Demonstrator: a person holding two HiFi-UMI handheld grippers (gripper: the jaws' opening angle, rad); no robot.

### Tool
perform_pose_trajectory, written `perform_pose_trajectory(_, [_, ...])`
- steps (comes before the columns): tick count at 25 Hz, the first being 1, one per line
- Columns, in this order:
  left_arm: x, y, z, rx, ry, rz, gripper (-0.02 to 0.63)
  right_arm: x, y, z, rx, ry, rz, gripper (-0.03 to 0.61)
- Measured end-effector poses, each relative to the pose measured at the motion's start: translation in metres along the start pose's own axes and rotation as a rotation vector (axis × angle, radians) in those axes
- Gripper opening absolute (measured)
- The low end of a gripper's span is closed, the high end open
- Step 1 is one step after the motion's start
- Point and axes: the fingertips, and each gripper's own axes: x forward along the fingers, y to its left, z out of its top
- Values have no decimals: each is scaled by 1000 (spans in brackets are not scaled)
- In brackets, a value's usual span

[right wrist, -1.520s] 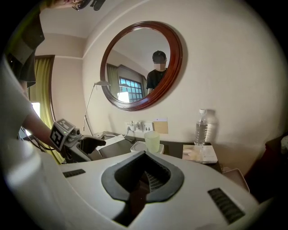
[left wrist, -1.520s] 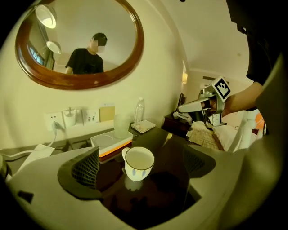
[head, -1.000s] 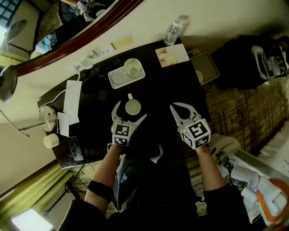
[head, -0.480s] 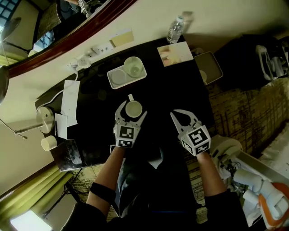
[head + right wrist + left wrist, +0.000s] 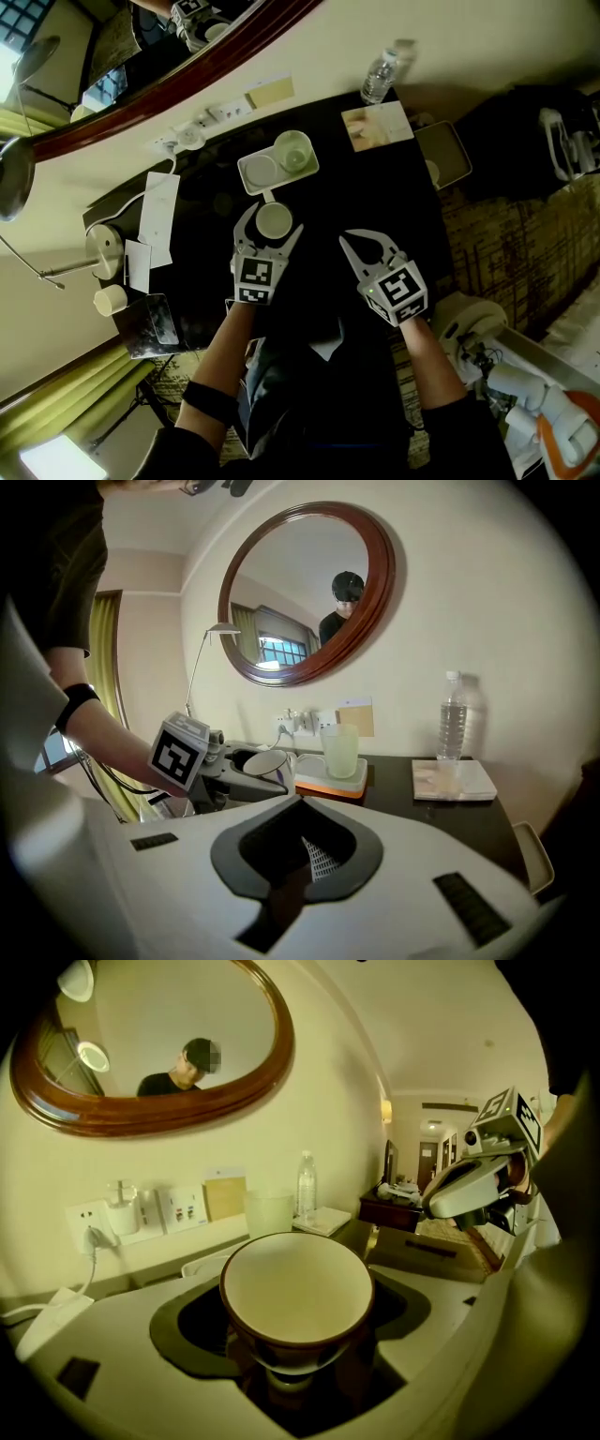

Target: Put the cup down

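the left gripper (image 5: 272,225) has just been closing its jaws and is now clamped on the round cup, white inside with a dark brown rim (image 5: 296,1288). it grips the cup by its sides so the mouth faces up. the cup sits over the dark glossy bench (image 5: 328,192), just beside the white rectangular tray (image 5: 247,178) that carries a pale green tumbler (image 5: 294,151). whether its foot touches the bench i cannot tell. that bare spot looks like a fair place to set it down. the right gripper (image 5: 302,853) is empty, jaws together, held well apart to the side, likely to stay out of the way. both forearms reach forward from the body, each gripper tipped somewhat downward toward the bench.
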Motion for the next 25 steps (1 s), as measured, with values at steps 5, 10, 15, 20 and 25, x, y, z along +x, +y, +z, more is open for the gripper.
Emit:
perform_pose_trajectory(5, [10, 35, 22, 4, -4, 31, 391, 15, 11, 22, 2, -5, 47, 2])
perform_pose_trajectory(10, [26, 65, 40, 25, -14, 38, 391, 27, 13, 45, -8, -20, 84, 2])
perform_pose_trajectory(15, [42, 89, 47, 30, -14, 44, 391, 37, 11, 62, -11, -28, 112, 2])
perform_pose_trajectory(20, [54, 102, 44, 20, -5, 36, 391, 44, 11, 65, -10, -16, 133, 2])
perform_pose_trajectory(25, [61, 106, 39, -1, -4, 27, 393, 47, 10, 64, -11, -3, 146, 2])
